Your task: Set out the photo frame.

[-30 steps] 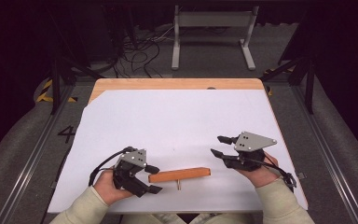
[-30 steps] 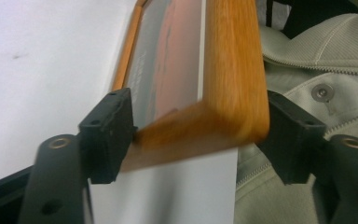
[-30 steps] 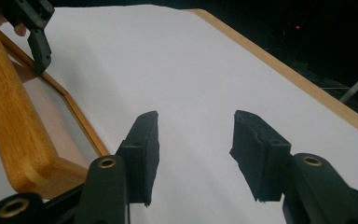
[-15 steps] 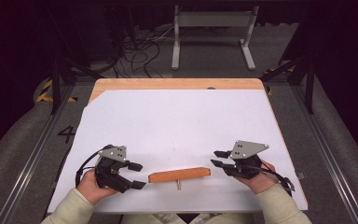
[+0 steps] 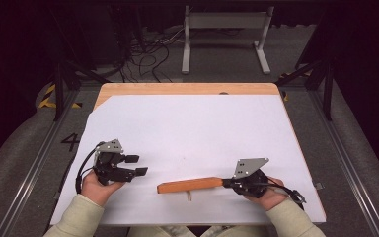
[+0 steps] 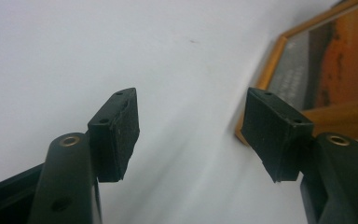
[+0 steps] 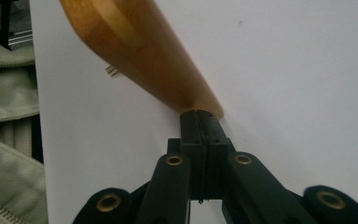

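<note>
Your right gripper (image 5: 225,183) has just dropped and closed, jaws together against the wooden handle's (image 5: 190,185) 3 o'clock tip at the table's (image 5: 192,123) near edge, while your left gripper (image 5: 139,165) backs off, jaws apart and empty.

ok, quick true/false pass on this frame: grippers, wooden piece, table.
1. The right hand-held gripper has its jaws shut at the tip of the wooden piece. True.
2. The left hand-held gripper grips the wooden piece. False: its jaws stand apart with nothing between them.
3. The wooden piece lies on the white sheet. True.
4. The left hand-held gripper touches the wooden piece. False: it sits apart, to the piece's left in the high view.
</note>
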The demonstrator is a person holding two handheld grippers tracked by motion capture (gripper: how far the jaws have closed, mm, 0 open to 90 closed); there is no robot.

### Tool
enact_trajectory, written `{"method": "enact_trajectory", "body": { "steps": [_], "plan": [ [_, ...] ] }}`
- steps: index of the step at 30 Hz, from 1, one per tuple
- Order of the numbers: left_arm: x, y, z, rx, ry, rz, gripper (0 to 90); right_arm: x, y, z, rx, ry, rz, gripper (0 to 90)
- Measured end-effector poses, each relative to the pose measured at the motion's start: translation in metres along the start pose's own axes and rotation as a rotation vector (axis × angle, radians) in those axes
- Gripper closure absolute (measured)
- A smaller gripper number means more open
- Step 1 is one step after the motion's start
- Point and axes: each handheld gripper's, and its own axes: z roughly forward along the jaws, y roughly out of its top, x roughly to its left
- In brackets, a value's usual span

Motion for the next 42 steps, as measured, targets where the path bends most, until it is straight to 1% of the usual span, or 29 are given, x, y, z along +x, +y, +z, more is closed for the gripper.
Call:
{"method": "enact_trajectory", "body": {
  "steps": [1, 2, 3, 4, 5, 7, 8, 11, 12, 13, 14, 17, 19, 20, 21, 23, 24, 25, 26, 27, 30, 31, 32, 33, 35, 39, 40, 41, 42],
  "plan": [
    [0.0, 0.0, 0.0, 0.0, 0.0, 0.0, 36.5, 0.0, 0.0, 0.002, 0.015, 0.002, 0.002, 90.0],
    [0.001, 0.001, 0.001, -0.01, 0.024, -0.024, 36.5, 0.0, -0.001, 0.003, 0.02, 0.008, 0.007, 90.0],
    [0.003, 0.002, 0.002, -0.017, 0.029, -0.024, 36.5, 0.0, -0.002, 0.004, 0.027, 0.019, 0.011, 90.0],
    [0.003, 0.002, 0.004, -0.024, 0.037, -0.035, 36.6, 0.0, -0.003, 0.005, 0.035, 0.034, 0.018, 90.0],
    [0.003, 0.002, 0.004, -0.024, 0.037, -0.035, 36.7, 0.0, -0.003, 0.005, 0.035, 0.034, 0.018, 90.0],
    [0.005, 0.004, 0.007, -0.028, 0.037, -0.04, 36.8, 0.0, -0.004, 0.008, 0.057, 0.058, 0.019, 90.0],
    [0.005, 0.005, 0.008, -0.03, 0.042, -0.036, 36.8, 0.0, -0.004, 0.01, 0.061, 0.071, 0.019, 90.0],
    [0.005, 0.008, 0.013, -0.04, 0.043, -0.035, 36.9, 0.002, -0.005, 0.015, 0.059, 0.089, 0.018, 90.0],
    [0.004, 0.01, 0.014, -0.038, 0.048, -0.03, 37.1, 0.002, -0.005, 0.017, 0.056, 0.096, 0.022, 90.0],
    [0.004, 0.012, 0.016, -0.045, 0.055, -0.015, 37.4, 0.002, -0.006, 0.018, 0.053, 0.099, 0.025, 90.0],
    [0.004, 0.013, 0.016, -0.04, 0.054, -0.015, 37.8, 0.001, -0.006, 0.02, 0.049, 0.108, 0.032, 90.0],
    [0.004, 0.015, 0.018, -0.048, 0.052, -0.01, 38.4, 0.001, -0.007, 0.023, 0.043, 0.111, 0.034, 90.0],
    [0.003, 0.015, 0.019, -0.041, 0.053, -0.013, 39.2, 0.001, -0.006, 0.026, 0.035, 0.097, 0.031, 90.0],
    [0.003, 0.015, 0.019, -0.04, 0.052, -0.012, 39.9, 0.001, -0.005, 0.027, 0.026, 0.079, 0.031, 90.0],
    [0.003, 0.015, 0.019, -0.04, 0.05, -0.014, 40.3, -0.001, -0.004, 0.028, 0.027, 0.088, 0.031, 90.0],
    [0.003, 0.014, 0.019, -0.039, 0.046, -0.01, 41.3, -0.003, -0.004, 0.031, 0.026, 0.076, 0.017, 90.0],
    [0.003, 0.014, 0.02, -0.038, 0.044, -0.001, 42.1, -0.004, -0.004, 0.032, 0.024, 0.071, 0.021, 90.0],
    [0.002, 0.014, 0.02, -0.031, 0.046, 0.002, 42.8, -0.006, -0.003, 0.033, 0.022, 0.065, 0.033, 90.0],
    [0.001, 0.014, 0.02, -0.025, 0.045, 0.013, 43.5, -0.009, -0.002, 0.034, 0.016, 0.059, 0.047, 90.0],
    [0.001, 0.014, 0.02, -0.019, 0.045, 0.022, 44.1, -0.013, -0.001, 0.036, 0.007, 0.054, 0.068, 90.0],
    [-0.001, 0.013, 0.021, -0.011, 0.037, 0.017, 46.0, -0.022, 0.001, 0.039, -0.011, 0.041, 0.102, 90.0],
    [-0.001, 0.013, 0.021, -0.009, 0.039, 0.024, 46.6, -0.024, 0.002, 0.04, -0.018, 0.037, 0.108, 90.0],
    [-0.001, 0.013, 0.021, -0.009, 0.034, 0.018, 47.3, -0.027, 0.003, 0.04, -0.027, 0.032, 0.115, 90.0],
    [-0.001, 0.013, 0.021, -0.006, 0.03, 0.022, 48.0, -0.03, 0.004, 0.041, -0.035, 0.03, 0.119, 90.0],
    [-0.003, 0.013, 0.022, 0.0, 0.027, 0.015, 48.9, -0.036, 0.006, 0.044, -0.041, 0.02, 0.132, 90.0],
    [-0.005, 0.013, 0.024, 0.013, 0.021, 0.029, 52.4, -0.047, 0.013, 0.05, -0.055, 0.0, 0.161, 90.0],
    [-0.005, 0.013, 0.024, 0.013, 0.021, 0.029, 53.4, -0.047, 0.013, 0.05, -0.055, 0.0, 0.161, 90.0],
    [-0.005, 0.013, 0.024, 0.021, 0.013, 0.034, 55.6, -0.052, 0.017, 0.054, -0.061, 0.0, 0.178, 90.0],
    [-0.005, 0.013, 0.024, 0.023, 0.009, 0.036, 58.4, -0.054, 0.019, 0.056, -0.061, -0.005, 0.182, 90.0]
  ]
}}
